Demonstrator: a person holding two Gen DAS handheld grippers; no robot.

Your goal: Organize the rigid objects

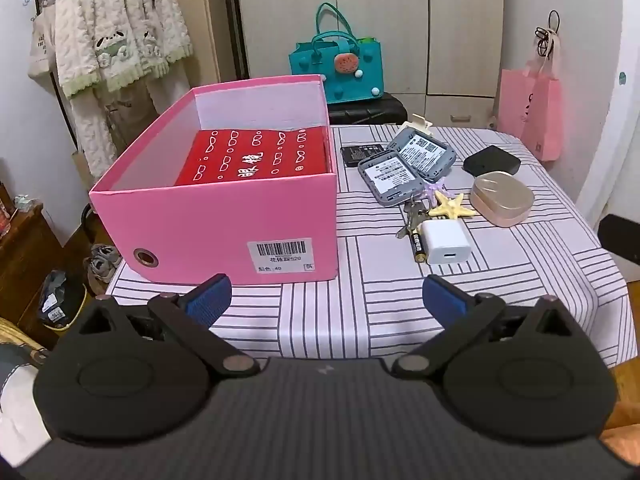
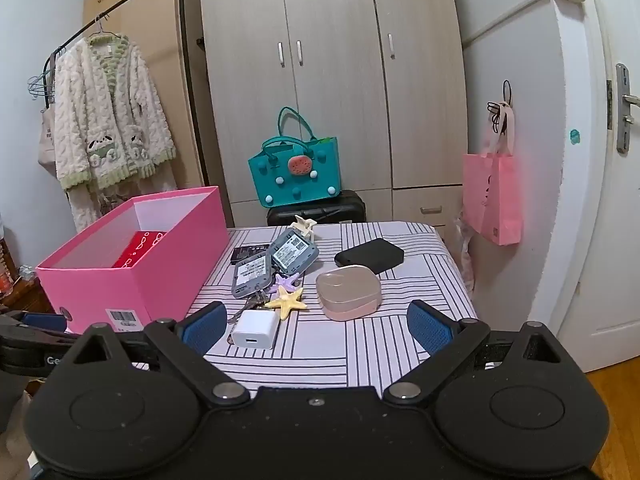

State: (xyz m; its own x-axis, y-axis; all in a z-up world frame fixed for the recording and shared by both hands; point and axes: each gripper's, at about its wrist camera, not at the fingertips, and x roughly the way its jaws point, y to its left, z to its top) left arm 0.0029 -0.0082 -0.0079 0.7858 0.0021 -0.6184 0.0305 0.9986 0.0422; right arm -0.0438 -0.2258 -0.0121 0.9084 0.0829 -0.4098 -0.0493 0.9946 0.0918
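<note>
Lying beside one pink box (image 1: 216,216): two grey routers (image 1: 404,164), two starfish (image 1: 450,206), one charger (image 1: 446,242); both grippers (image 1: 326,300) (image 2: 316,326) spread wide, empty.

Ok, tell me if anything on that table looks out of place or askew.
Nothing is spilled or damaged. The two grey flat devices lie label-up, one overlapping the other, and the yellow starfish clip sits on a bunch of keys in a loose heap. Only the red box is in the pink cardboard box.

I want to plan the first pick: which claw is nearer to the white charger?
Right. The right claw hangs open just before the white charger, which lies by its left fingertip. The left claw, also open, is farther back, facing the pink box.
</note>
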